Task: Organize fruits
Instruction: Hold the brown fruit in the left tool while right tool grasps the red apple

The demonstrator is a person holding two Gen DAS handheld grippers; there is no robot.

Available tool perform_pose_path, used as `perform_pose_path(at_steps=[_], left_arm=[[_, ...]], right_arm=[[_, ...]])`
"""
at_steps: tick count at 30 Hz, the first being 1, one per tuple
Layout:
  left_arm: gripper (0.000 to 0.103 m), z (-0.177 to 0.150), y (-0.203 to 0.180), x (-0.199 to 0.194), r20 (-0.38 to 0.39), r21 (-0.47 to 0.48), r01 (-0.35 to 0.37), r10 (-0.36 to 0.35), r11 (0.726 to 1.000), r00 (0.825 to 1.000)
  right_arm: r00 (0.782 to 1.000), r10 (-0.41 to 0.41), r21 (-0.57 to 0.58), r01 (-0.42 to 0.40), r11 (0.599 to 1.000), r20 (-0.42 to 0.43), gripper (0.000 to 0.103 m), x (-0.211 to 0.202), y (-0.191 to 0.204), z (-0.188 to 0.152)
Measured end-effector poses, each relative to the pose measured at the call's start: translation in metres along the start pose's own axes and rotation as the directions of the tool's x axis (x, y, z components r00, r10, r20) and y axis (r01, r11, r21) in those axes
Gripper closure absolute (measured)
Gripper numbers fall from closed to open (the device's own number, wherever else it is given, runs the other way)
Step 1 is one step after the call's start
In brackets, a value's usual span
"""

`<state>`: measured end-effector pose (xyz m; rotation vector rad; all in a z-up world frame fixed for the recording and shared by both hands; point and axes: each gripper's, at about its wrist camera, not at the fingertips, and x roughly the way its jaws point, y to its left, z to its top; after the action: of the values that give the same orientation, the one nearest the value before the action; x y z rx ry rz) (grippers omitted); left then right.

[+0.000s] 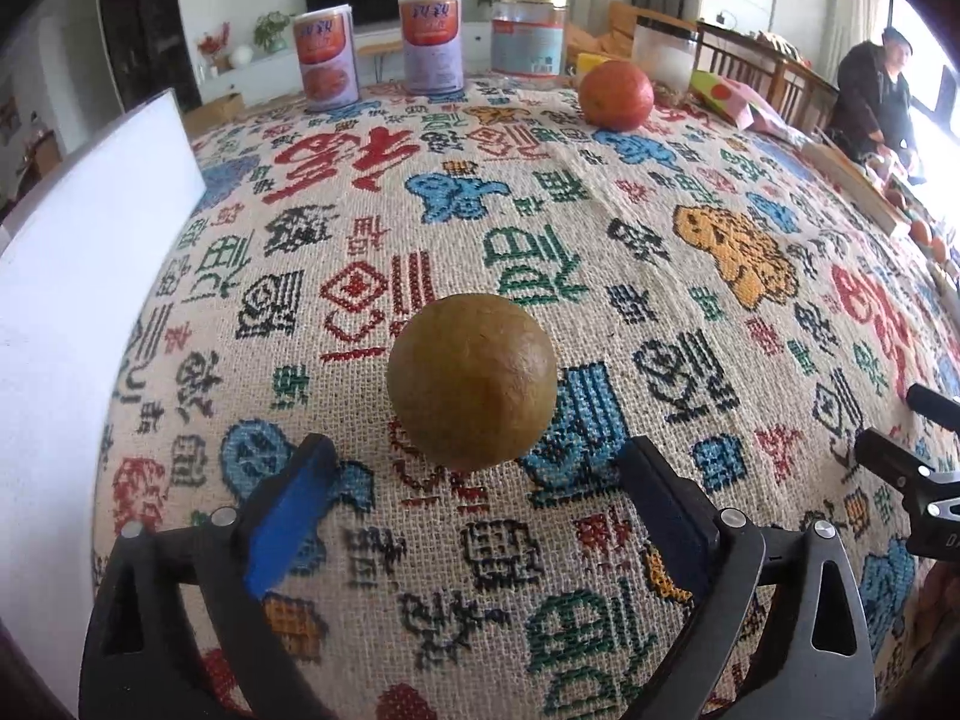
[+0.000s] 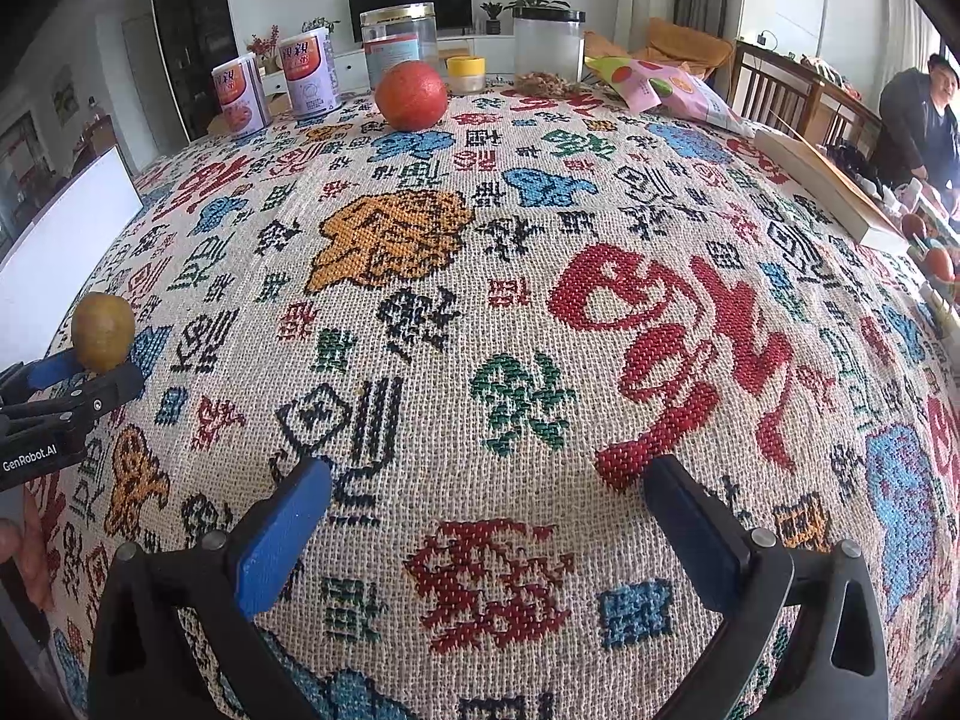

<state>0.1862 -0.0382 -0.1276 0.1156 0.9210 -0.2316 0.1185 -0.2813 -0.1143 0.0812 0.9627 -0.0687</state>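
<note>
A round brown-green fruit [image 1: 471, 381] sits on the patterned tablecloth just ahead of my left gripper [image 1: 477, 477], whose blue-padded jaws stand wide open on either side of it, not touching. The same fruit [image 2: 103, 331] shows at the far left of the right wrist view, beside the left gripper's fingers [image 2: 90, 387]. A red-orange fruit [image 1: 616, 95] rests near the table's far edge; it also shows in the right wrist view [image 2: 411, 95]. My right gripper [image 2: 489, 495] is open and empty over the cloth.
Two printed cans [image 1: 327, 57] [image 1: 432, 42], a clear jar [image 1: 529, 33] and a white-lidded jar [image 1: 663, 51] stand along the far edge. A white board [image 1: 78, 276] is at left. A snack bag [image 2: 666, 90], a wooden box [image 2: 822, 180] and a seated person [image 2: 924, 114] are at right.
</note>
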Motion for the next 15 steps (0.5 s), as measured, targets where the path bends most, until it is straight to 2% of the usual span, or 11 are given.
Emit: perform_pose_path(at_steps=[3,6,9,11,13,15], left_arm=[[0.006,0.0,-0.001,0.0,0.002,-0.002,-0.001,0.001,1.0,1.0],[0.006,0.0,-0.001,-0.001,0.002,-0.003,-0.001,0.001,1.0,1.0],[0.006,0.0,0.0,0.0,0.002,-0.005,0.0,0.0,1.0,1.0],[0.006,0.0,0.0,0.0,0.003,-0.005,-0.001,0.001,1.0,1.0],[0.006,0.001,0.0,0.0,0.003,-0.006,-0.001,0.001,1.0,1.0],[0.005,0.001,0.001,0.0,0.003,-0.009,-0.004,0.004,1.0,1.0]], right_arm=[[1.0,0.01,0.017,-0.011,1.0,0.012,0.0,-0.006,-0.003,-0.003],[0.994,0.007,0.021,-0.009,1.0,0.108,0.0,-0.018,-0.008,0.008],[0.994,0.01,-0.09,-0.001,0.996,0.105,0.001,-0.004,0.003,0.064],[0.99,0.013,-0.162,0.011,0.987,0.143,0.001,0.006,0.015,0.111],[0.981,0.043,-0.262,0.009,0.965,0.192,0.001,0.018,0.033,0.158],[0.98,0.049,-0.341,0.021,0.94,0.193,0.001,0.039,0.053,0.199]])
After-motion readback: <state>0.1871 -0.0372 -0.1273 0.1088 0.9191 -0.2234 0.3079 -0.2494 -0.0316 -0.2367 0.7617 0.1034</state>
